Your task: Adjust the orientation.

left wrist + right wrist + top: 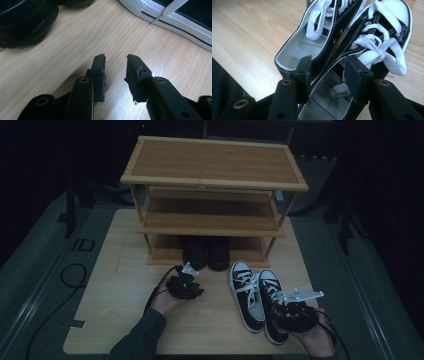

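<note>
The right gripper (327, 75) hovers low over the heel ends of a pair of black canvas sneakers with white laces and white rubber soles (255, 292), its jaws spread and straddling the two touching inner collars of the shoes; one pad hangs in the opening of the left sneaker (312, 37), the other over the opening of the right sneaker (372, 42), and whether either pad presses the fabric cannot be told. The left gripper (115, 75) sits off to the side of it over bare wood, jaws parted with nothing between them, pads just above the pale wooden table (62, 50). Ahead of that gripper, to one side, lies the rounded toe of a black leather shoe (22, 22), and to the other side the white striped sole edge of a sneaker. In the high view the sneakers lie side by side, touching, just in front of the right gripper (292, 312), their long axes running away from it, white toe caps pointing toward a three-tier wooden shoe rack (215, 180) beyond. The pair of black leather shoes (206, 252) stands on the rack's lowest shelf, toes outward, just beyond the left gripper (184, 284) and beside the sneaker toes.
</note>
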{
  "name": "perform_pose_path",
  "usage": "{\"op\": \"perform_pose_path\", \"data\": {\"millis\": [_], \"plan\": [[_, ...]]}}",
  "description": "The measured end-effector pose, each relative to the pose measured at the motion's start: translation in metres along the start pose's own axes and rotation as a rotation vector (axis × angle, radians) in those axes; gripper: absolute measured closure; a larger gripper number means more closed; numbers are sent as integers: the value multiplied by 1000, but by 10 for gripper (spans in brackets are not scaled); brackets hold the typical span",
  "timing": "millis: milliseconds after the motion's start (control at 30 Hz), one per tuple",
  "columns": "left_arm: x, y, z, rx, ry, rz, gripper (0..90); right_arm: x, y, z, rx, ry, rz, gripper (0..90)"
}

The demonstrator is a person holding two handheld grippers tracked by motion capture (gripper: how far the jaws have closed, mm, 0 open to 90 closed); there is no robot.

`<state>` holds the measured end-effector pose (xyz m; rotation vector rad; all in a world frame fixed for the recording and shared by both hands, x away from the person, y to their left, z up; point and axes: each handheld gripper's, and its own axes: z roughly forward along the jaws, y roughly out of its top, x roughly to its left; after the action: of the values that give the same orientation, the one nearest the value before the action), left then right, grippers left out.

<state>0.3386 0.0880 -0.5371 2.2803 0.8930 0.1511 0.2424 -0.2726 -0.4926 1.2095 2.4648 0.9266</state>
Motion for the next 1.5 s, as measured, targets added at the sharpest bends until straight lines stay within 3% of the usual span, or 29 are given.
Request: {"op": "perform_pose_path", "data": {"millis": [267, 400, 467, 633, 733, 867, 933, 1033, 1200, 1300, 1500], "plan": [[0, 0, 1, 2, 0, -1, 687, -1, 1, 0, 17, -14, 42, 597], [-1, 0, 1, 4, 2, 4, 687, 0, 1, 4, 68, -41, 39, 628], [-1, 0, 1, 7, 2, 6, 686, -1, 1, 6, 56, -23, 52, 626], [-2, 1, 3, 8, -1, 10, 686, -1, 9, 20, 41, -60, 69, 674], [-2, 0, 3, 5, 0, 7, 686, -1, 10, 29, 42, -82, 60, 758], [-1, 0, 3, 8, 2, 7, 685, -3, 8, 27, -25, -116, 98, 868], [-2, 0, 3, 9, 2, 8, 686, -4, 9, 24, -49, -138, 107, 878], [-1, 0, 4, 9, 2, 5, 686, -4, 12, 21, -47, -173, 76, 882], [-3, 1, 6, 5, 0, 2, 686, -10, 18, 16, -92, -188, 103, 884], [-3, 1, 6, 7, -1, 2, 686, -12, 28, 14, -106, -209, 92, 884], [-3, 1, 5, 8, -1, 5, 687, -16, 44, 36, -87, -283, 53, 883]]}}
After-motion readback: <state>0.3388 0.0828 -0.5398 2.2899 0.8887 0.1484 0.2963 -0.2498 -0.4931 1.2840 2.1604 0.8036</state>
